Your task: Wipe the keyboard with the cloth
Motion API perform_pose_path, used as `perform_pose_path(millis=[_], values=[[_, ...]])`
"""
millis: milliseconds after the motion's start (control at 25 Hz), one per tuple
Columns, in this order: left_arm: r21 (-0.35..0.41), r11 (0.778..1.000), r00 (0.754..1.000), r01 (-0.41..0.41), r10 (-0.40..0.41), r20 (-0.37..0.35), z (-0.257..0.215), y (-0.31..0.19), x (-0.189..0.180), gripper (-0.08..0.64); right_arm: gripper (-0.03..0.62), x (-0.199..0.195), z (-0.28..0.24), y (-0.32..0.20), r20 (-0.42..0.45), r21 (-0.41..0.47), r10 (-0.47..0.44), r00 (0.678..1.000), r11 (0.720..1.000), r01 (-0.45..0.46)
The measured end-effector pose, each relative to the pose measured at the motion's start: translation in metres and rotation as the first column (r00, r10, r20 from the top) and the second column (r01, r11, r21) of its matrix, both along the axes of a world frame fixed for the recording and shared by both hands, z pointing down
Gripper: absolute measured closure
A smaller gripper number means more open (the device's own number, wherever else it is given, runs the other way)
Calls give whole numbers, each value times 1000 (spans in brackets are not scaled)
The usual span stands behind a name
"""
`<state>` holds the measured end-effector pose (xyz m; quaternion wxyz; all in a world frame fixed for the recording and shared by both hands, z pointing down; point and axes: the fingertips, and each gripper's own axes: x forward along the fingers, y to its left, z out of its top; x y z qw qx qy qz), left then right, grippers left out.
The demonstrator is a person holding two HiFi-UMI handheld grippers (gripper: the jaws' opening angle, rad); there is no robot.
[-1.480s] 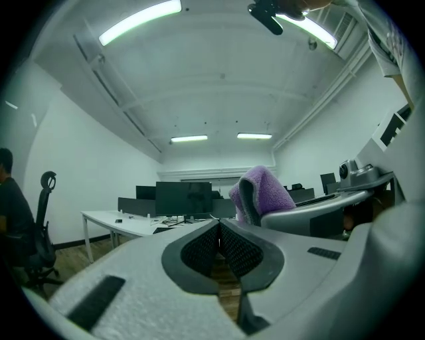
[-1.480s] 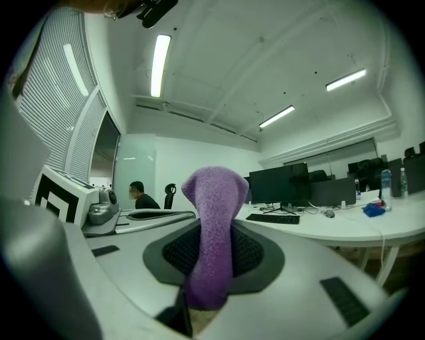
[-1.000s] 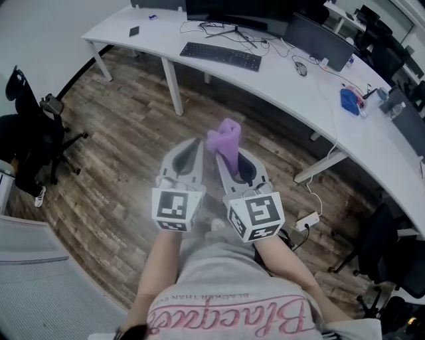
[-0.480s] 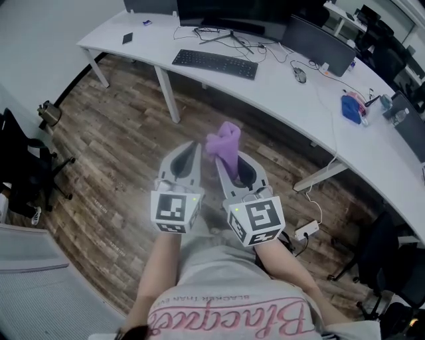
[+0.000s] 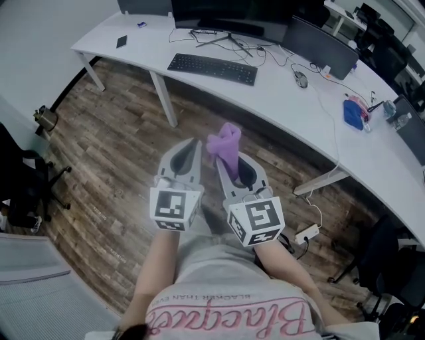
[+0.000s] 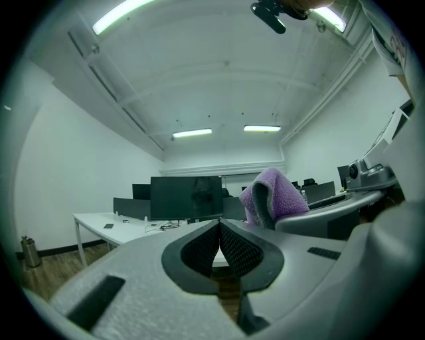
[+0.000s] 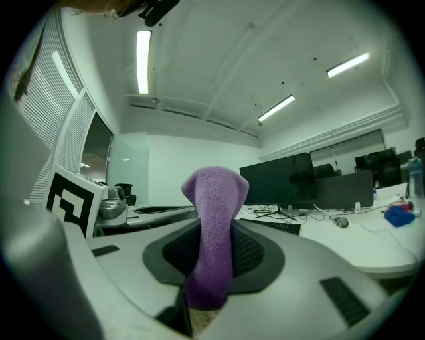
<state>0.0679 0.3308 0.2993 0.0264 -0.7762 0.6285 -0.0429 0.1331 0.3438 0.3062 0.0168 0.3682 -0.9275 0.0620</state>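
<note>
The left gripper (image 5: 192, 147) is clenched on nothing: its dark ribbed pads meet with no gap between them. Just beside it, at its 3 o'clock, the right gripper (image 5: 226, 163) grips the fluffy purple cloth (image 5: 226, 141), which is pinched between the jaws and stands up past their tips in a folded hump.

Both grippers are held close to the person's body over the floor, well apart from the flat black keyboard (image 5: 212, 68), which lies on the desk at about 12 o'clock from them. The task looks to be in its approach step, with the cloth in hand and no wiping begun. The next move probably calls for walking up to the desk and lowering the right gripper until the free end of the cloth lies on the keys. The empty left gripper could steady the keyboard.

The surface is a long curved white desk (image 5: 292, 106) on white legs, sweeping from 11 o'clock round to 3 o'clock. On it, from the left, are a small dark phone-like slab (image 5: 121, 42), the keyboard in front of a dark monitor (image 5: 219, 12) on a splayed stand, loose cables, a dark mouse (image 5: 302, 80) and a blue object (image 5: 350, 114). A black office chair (image 5: 23, 189) stands at 9 o'clock on the brown wood-plank floor (image 5: 113, 146).
</note>
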Motion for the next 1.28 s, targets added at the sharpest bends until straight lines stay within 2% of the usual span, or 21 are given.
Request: perform_pose_path(millis=[360, 760, 1080, 1280], values=[[-10, 999, 999, -38, 38, -12, 6, -72, -41, 554, 500, -40, 8, -72, -16, -22, 48, 999, 999, -48], [-23, 996, 996, -91, 91, -11, 5, -162, -107, 554, 500, -106, 12, -156, -25, -47, 99, 995, 994, -100], [-33, 987, 987, -157, 155, -50, 15, -223, -160, 554, 500, -164, 17, -217, -44, -58, 150, 988, 987, -153], [-36, 983, 981, -182, 179, -73, 18, -252, -177, 554, 500, -181, 23, -239, -71, -70, 179, 981, 980, -184]])
